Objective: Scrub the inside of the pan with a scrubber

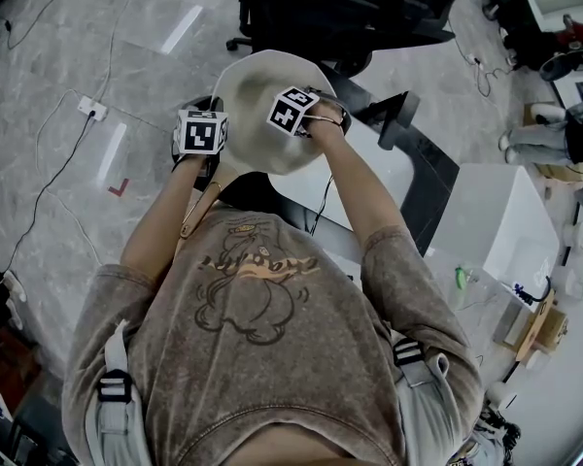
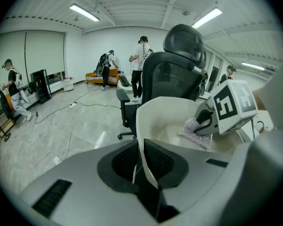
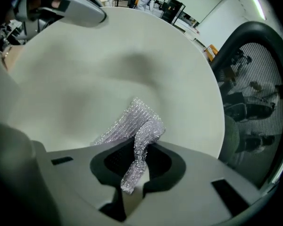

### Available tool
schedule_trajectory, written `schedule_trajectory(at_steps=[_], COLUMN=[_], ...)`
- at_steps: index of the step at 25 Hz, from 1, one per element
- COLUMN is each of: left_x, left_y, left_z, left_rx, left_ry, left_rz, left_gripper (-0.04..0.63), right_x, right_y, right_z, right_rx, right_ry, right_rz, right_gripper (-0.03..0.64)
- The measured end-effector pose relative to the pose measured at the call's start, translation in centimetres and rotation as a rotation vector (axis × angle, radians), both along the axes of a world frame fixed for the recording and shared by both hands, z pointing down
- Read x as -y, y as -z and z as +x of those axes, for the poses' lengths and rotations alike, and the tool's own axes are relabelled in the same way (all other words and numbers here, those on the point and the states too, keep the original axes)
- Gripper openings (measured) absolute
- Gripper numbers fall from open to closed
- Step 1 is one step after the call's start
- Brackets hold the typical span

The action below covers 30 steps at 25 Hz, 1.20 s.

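A cream-white pan is held up in the air in front of the person. My left gripper is shut on the pan's rim; in the left gripper view the thin rim runs between the two dark pads of that gripper. My right gripper reaches into the pan and is shut on a silvery mesh scrubber. The scrubber lies against the pan's inner wall and also shows under the right gripper as a glittering patch of scrubber.
A black office chair stands right behind the pan. A white table lies to the right, with small items beside it. A cable and socket strip lie on the grey floor at the left. Several people stand far back in the room.
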<state>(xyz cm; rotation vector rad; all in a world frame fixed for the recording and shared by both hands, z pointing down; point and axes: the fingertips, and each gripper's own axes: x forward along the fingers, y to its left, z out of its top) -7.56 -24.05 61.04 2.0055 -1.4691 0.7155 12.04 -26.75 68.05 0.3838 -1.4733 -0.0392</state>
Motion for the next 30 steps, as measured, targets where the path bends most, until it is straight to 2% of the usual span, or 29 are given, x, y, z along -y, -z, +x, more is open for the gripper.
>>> schedule_trajectory(at_steps=[7, 12, 15, 18, 22, 30], left_x=[0.0, 0.0, -0.1, 0.0, 0.0, 0.1], left_y=[0.0, -0.1, -0.1, -0.2, -0.1, -0.2], left_z=[0.0, 0.0, 0.0, 0.0, 0.0, 0.1], left_rx=[0.002, -0.001, -0.001, -0.003, -0.004, -0.009], left_ry=[0.0, 0.006, 0.007, 0.009, 0.011, 0.02], left_rz=[-0.001, -0.002, -0.001, -0.003, -0.004, -0.005], left_gripper=[0.046, 0.046, 0.046, 0.046, 0.046, 0.046], right_x=[-3.5, -5.2, -6.3, -7.2, -8.0, -7.3], right_y=[0.0, -0.2, -0.1, 0.7, 0.4, 0.4], right_z=[-0.3, -1.6, -2.9, -3.3, -6.0, -9.3], right_rx=[0.014, 0.042, 0.095, 0.141, 0.259, 0.306], right_ry=[0.009, 0.025, 0.022, -0.058, -0.089, -0.062], right_rz=[-0.121, -0.155, -0.188, -0.236, -0.302, -0.263], right_gripper=[0.075, 0.075, 0.075, 0.075, 0.077, 0.078])
